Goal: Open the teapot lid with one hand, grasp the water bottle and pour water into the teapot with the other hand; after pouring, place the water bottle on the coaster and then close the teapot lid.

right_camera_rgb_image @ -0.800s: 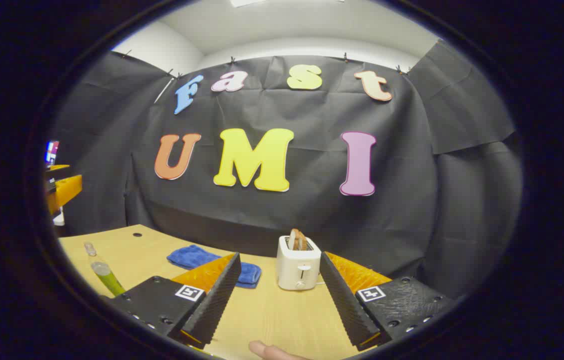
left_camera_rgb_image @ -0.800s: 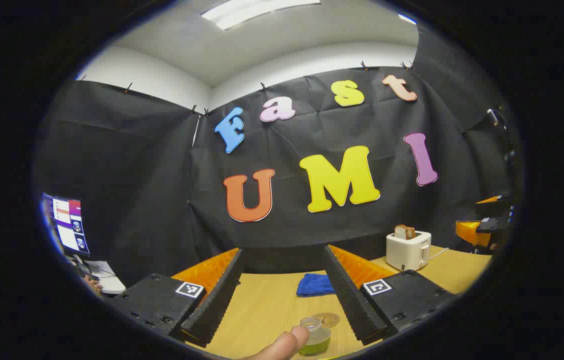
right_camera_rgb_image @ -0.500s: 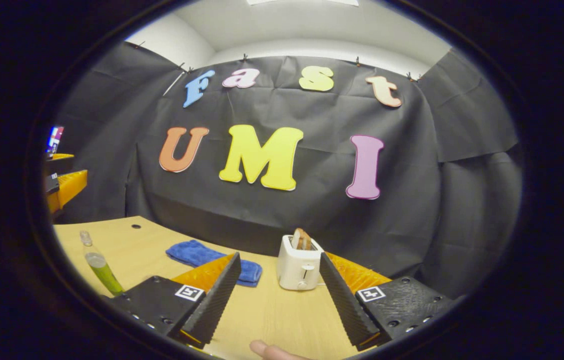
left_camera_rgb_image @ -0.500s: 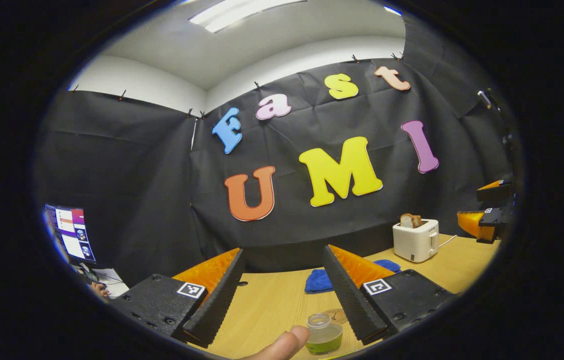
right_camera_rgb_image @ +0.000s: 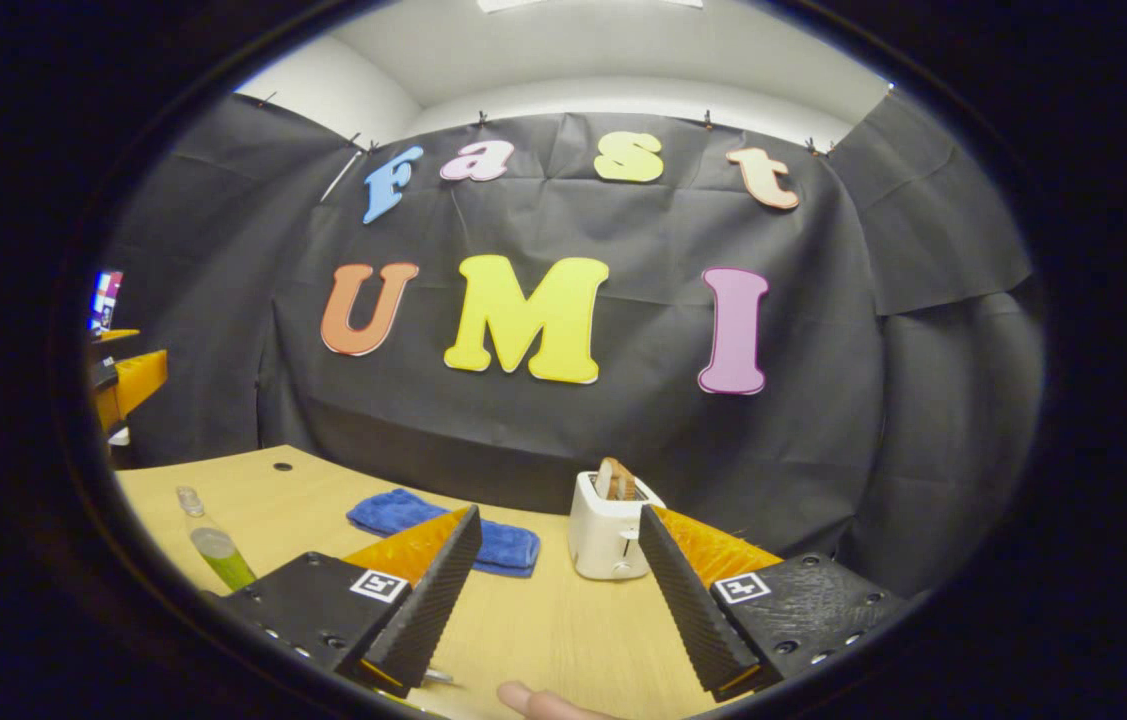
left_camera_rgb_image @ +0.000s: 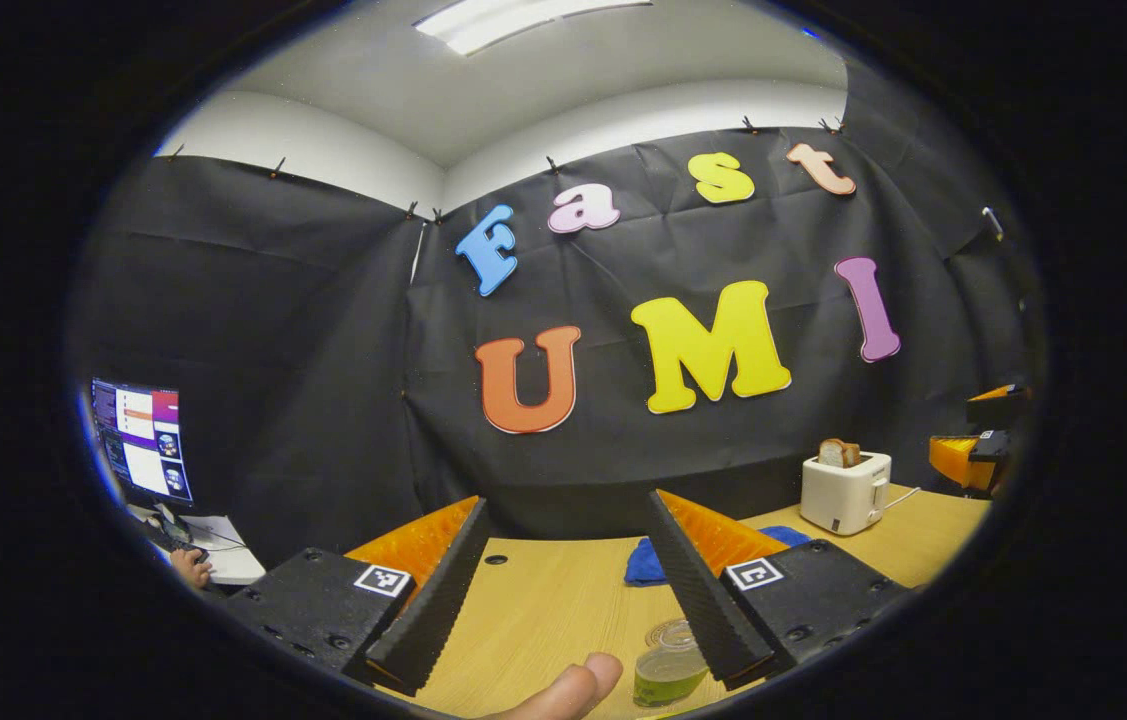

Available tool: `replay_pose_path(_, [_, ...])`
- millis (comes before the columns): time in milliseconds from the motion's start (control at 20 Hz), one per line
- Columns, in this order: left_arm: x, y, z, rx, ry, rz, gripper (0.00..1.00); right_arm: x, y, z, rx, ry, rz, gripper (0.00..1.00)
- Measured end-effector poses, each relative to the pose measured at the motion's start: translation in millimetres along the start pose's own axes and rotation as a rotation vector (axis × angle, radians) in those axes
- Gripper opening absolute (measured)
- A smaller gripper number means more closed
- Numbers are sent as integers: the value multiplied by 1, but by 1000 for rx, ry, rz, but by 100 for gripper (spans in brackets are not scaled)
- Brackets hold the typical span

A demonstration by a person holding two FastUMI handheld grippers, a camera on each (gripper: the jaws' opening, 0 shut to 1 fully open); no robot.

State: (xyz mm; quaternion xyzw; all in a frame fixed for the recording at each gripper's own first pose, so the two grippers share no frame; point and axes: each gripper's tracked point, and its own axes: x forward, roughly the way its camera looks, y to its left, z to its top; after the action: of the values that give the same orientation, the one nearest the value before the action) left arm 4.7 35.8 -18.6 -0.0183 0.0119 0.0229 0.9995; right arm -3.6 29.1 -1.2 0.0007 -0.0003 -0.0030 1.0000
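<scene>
Water bottle (left_camera_rgb_image: 671, 672) sits low in the left gripper view, greenish liquid inside, standing on the worktop (left_camera_rgb_image: 543, 610) just ahead of the left gripper (left_camera_rgb_image: 568, 590), whose jaws are spread wide and empty, a fingertip (left_camera_rgb_image: 573, 690) showing at the bottom edge. Over in the right gripper view, the right gripper (right_camera_rgb_image: 553, 590) also gapes wide with nothing between its fingers. Beyond lie a blue cloth (right_camera_rgb_image: 443, 520) and a white toaster (right_camera_rgb_image: 608, 530) against the black wall. No teapot to be made out, so by my reckoning nothing is done yet: lid, pour, coaster and closing all remain
</scene>
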Motion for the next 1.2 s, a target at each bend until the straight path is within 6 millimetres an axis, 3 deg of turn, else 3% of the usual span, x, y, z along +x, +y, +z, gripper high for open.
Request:
replay_pose_path(250, [14, 5, -9, -3, 16, -17, 98, 3, 3, -9, 22, 30, -10, 97])
replay_pose_path(450, [12, 3, -29, -70, 79, -89, 98, -17, 6, -16, 62, 85, -45, 95])
replay_pose_path(750, [-19, 11, -65, -127, 156, -183, 99, -73, 23, -38, 103, 82, -46, 95])
replay_pose_path(1000, [-49, 8, -80, -113, 172, -241, 99, -97, 26, -67, 111, 119, -17, 95])
replay_pose_path(1200, [-56, 6, -93, -99, 182, -243, 99, -107, 22, -89, 108, 147, -13, 95])
